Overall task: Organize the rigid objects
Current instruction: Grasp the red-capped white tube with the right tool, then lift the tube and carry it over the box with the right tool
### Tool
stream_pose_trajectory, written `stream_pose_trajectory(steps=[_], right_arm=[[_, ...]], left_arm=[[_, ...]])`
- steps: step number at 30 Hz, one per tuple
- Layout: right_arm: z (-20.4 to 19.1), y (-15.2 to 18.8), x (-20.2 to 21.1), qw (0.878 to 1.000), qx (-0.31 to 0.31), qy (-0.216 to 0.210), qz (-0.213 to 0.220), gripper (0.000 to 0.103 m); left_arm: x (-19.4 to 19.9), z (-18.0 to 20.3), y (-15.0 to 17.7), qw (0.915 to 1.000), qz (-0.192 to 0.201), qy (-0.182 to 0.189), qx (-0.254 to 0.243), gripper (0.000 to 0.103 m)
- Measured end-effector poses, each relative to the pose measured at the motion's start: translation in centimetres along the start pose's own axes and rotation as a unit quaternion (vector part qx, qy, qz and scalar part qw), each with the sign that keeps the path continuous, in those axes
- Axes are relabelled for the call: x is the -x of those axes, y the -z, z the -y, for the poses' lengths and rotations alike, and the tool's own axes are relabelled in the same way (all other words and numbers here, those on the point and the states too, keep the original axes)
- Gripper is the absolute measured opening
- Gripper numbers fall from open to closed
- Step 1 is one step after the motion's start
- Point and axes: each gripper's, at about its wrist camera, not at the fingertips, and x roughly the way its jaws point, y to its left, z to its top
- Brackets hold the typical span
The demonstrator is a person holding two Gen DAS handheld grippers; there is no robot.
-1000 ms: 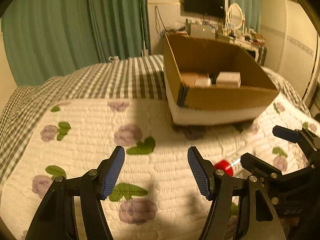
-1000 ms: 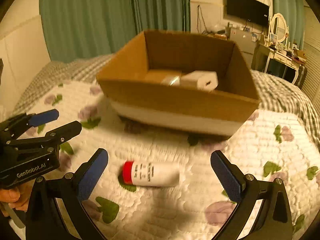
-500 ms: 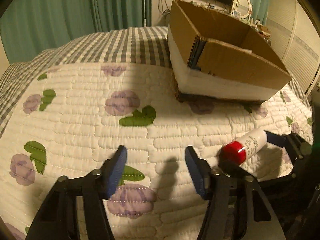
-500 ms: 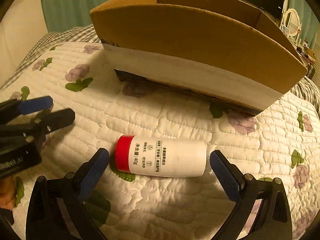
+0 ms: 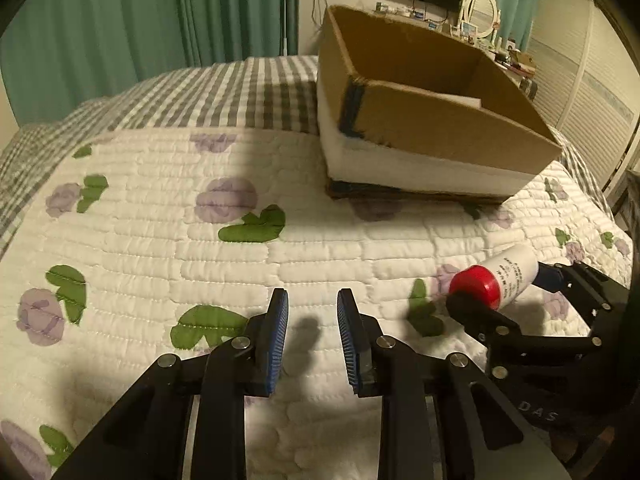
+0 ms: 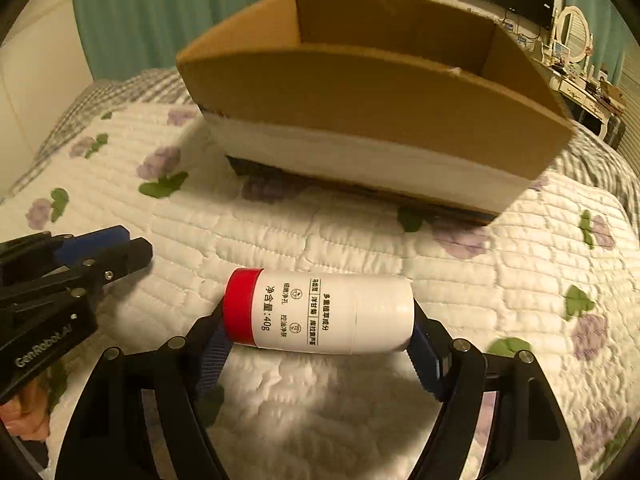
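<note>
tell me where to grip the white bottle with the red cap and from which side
End to end, as the right gripper already has it: one finger on the red cap, the other on the flat base, coming in low over the quilt. The white bottle lies on its side, so its round wall could roll.

One bottle (image 6: 320,316), one cardboard box (image 6: 372,96), two tools (image 5: 312,336) (image 6: 320,340).

left gripper (image 5: 312,340) empty, bottle (image 5: 496,280) in right gripper (image 5: 504,296)

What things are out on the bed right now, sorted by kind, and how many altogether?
Red-capped white bottle: 1
Cardboard box: 1
Handheld grippers: 2, the left gripper and the right gripper
Total: 4
</note>
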Motion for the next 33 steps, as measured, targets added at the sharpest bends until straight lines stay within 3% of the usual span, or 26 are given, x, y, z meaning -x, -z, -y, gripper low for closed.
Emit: stream_pose_trajectory(steps=[8, 16, 24, 33], right_arm=[[0.1, 1.1, 5.5, 0.999, -0.006, -0.008, 0.036, 0.076], [0.9, 0.7, 13.8, 0.994, -0.009, 0.004, 0.110, 0.076], [1.5, -0.9, 21.3, 0.984, -0.002, 0.018, 0.176, 0.076], [1.4, -5.5, 27.6, 0.968, 0.021, 0.028, 0.248, 0.076]], left_arm=[[5.4, 1.5, 0.9, 0.9992, 0.040, -0.006, 0.006, 0.025], [11.7, 3.4, -0.5, 0.9948, 0.101, -0.007, 0.004, 0.024], [18.3, 4.5, -3.5, 0.9836, 0.180, 0.008, 0.004, 0.024], [23.2, 4.6, -7.7, 0.9675, 0.252, 0.019, -0.005, 0.024]])
